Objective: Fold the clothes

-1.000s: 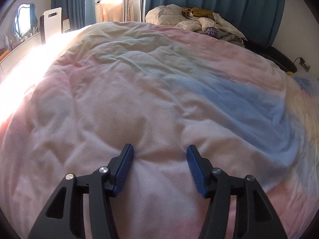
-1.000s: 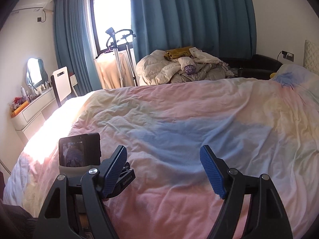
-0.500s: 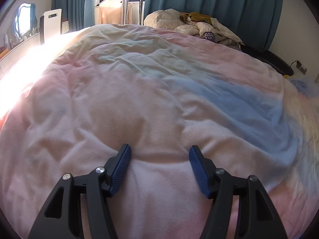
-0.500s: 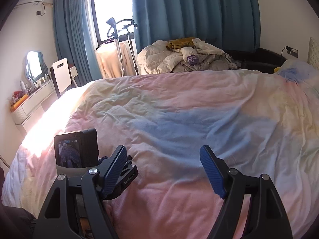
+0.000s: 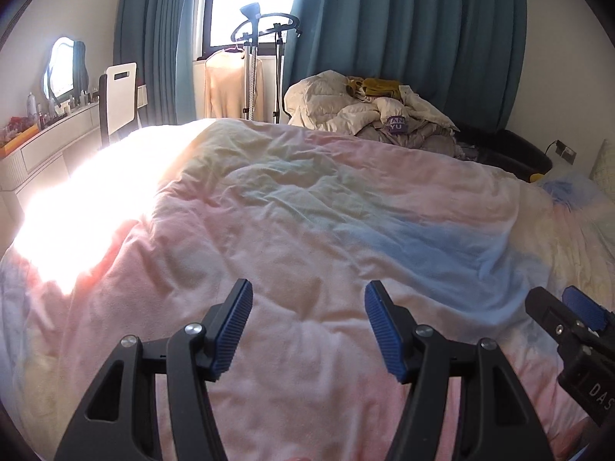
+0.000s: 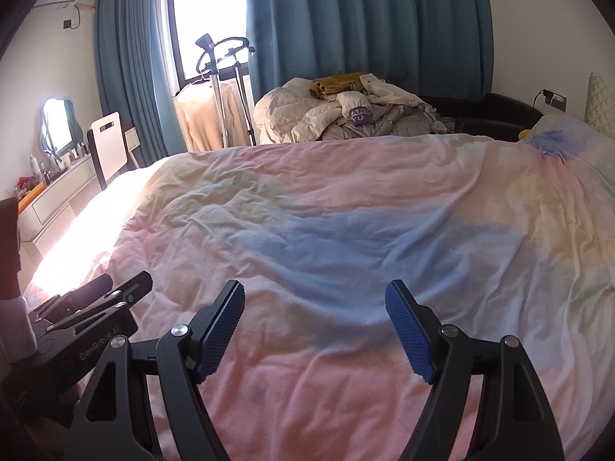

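A heap of crumpled clothes (image 5: 369, 115) (image 6: 346, 115), cream and grey with a yellow piece on top, lies beyond the far side of the bed. A pastel pink, blue and yellow duvet (image 5: 307, 211) (image 6: 346, 230) covers the bed. My left gripper (image 5: 307, 307) hangs open above the duvet's near edge, nothing between its blue pads. My right gripper (image 6: 315, 307) is open too, empty, over the pink and blue part. In the left wrist view the right gripper (image 5: 569, 319) shows at the right edge. The left gripper's body (image 6: 88, 319) shows low left in the right wrist view.
A garment steamer stand (image 5: 253, 57) with a cream top hung on it stands by the window. A white chair (image 5: 119, 100) and a dressing table (image 5: 46, 142) with a mirror and bottles line the left wall. Blue curtains (image 6: 369, 19) hang behind. A pillow (image 6: 557, 138) lies at the right.
My left gripper has risen and pulled back from the duvet, so more of the room shows. The right gripper has stayed nearly still. Both remain open and empty.
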A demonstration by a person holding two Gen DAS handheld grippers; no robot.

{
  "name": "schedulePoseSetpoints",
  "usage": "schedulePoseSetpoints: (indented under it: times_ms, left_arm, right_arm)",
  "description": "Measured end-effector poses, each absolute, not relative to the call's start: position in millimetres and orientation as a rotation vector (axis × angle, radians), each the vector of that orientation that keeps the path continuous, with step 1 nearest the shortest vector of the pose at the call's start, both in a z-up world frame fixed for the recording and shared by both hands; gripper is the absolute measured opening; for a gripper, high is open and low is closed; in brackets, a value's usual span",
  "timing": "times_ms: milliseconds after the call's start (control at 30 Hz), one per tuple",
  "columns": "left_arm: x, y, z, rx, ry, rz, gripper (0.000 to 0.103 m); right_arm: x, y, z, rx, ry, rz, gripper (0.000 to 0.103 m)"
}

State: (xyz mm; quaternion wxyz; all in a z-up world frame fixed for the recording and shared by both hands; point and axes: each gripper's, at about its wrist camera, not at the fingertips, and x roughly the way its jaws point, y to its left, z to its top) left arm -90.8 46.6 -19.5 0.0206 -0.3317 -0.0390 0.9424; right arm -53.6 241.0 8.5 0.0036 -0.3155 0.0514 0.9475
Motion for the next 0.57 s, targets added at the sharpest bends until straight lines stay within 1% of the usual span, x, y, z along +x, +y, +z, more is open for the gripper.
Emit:
schedulePoseSetpoints:
  times_ms: [133,300,567]
  left_arm:
    - [-68,35,-7,-1.017,-0.092,2.955,0.063]
    - [-48,23,1,-1.0,-0.1,2.979,0.063]
    - [-43,13,12,-0.92,-0.077,3.033,0.063]
  right_arm:
    - [-45,240,10,-0.982,0.162,2.986,0.077]
    - [-33,235,14,-0.977,0.141,2.995,0.077]
    - [-28,231,16,-0.966,0.125,2.999,0.077]
